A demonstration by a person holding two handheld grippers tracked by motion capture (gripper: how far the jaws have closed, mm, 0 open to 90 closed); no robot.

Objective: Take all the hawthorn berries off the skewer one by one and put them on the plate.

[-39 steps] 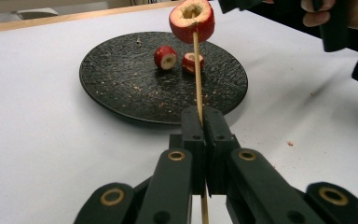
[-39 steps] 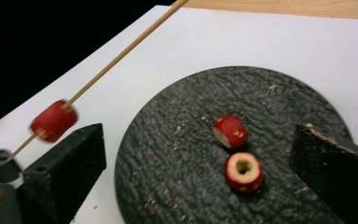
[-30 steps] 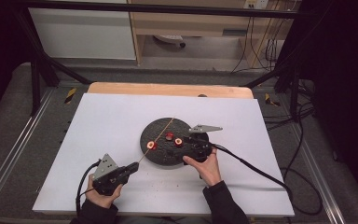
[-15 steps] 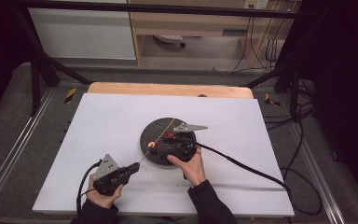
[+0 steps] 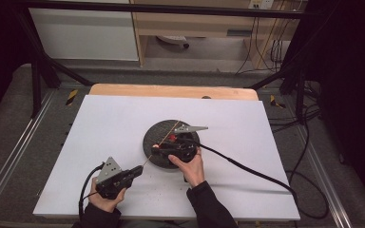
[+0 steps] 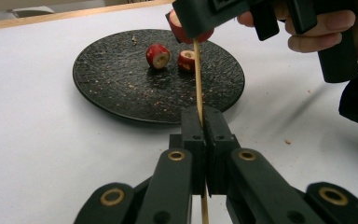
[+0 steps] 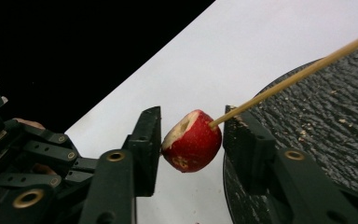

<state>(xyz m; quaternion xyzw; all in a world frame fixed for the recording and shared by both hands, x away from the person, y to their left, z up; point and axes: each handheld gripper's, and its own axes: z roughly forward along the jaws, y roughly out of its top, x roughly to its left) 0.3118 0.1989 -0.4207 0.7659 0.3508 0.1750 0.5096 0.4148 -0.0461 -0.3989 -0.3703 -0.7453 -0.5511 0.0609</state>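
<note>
A small red fruit piece (image 7: 192,141), cut pale at one end, sits at the near left edge of the dark round plate (image 5: 154,135), with the thin wooden skewer (image 6: 198,79) poking into it. The right gripper (image 7: 191,135), whose jaws have just been closing, clamps this piece between its pads. The left gripper (image 6: 203,126), nearer and further left over the white table (image 5: 109,118), is closed tight on the skewer's other end; two more red pieces (image 6: 158,56) lie on the plate.

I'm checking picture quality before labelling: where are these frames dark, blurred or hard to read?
High view: dim and soft, the black plate lacks detail. Left gripper view: sharp, the skewer casts a faint shadow on the plate. Right gripper view: the fruit piece is crisp, the upper left corner pure black.
</note>
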